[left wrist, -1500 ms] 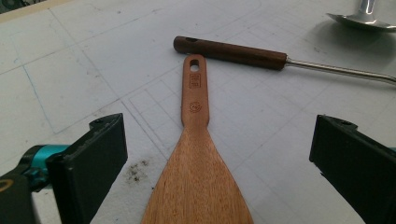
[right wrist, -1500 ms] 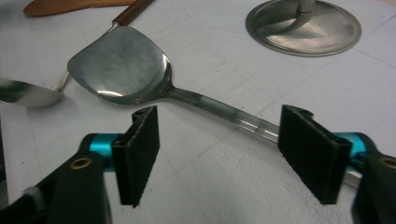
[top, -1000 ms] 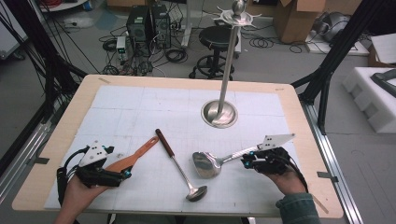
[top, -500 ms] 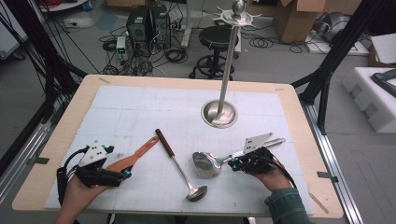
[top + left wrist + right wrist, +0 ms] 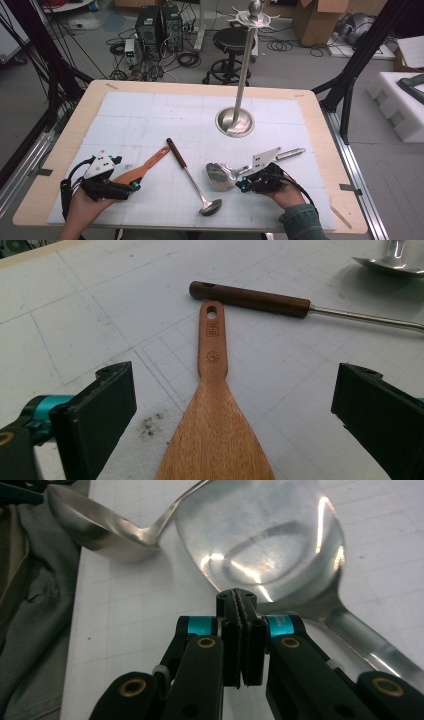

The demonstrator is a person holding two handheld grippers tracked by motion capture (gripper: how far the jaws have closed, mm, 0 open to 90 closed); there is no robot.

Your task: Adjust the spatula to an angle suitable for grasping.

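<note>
On the counter [image 5: 310, 125], the left gripper [image 5: 107, 182] sits with its jaws spread wide to either side of the wooden spatula's [image 5: 212, 410] blade, touching nothing; the spatula lies flat, its handle pointing toward the dark wooden grip of the ladle [image 5: 192, 177]. The right gripper [image 5: 241, 630] has its jaws pressed fully together with nothing between them, tips just at the near edge of the large steel serving spoon [image 5: 270, 540], which lies beside the ladle's bowl.
</note>
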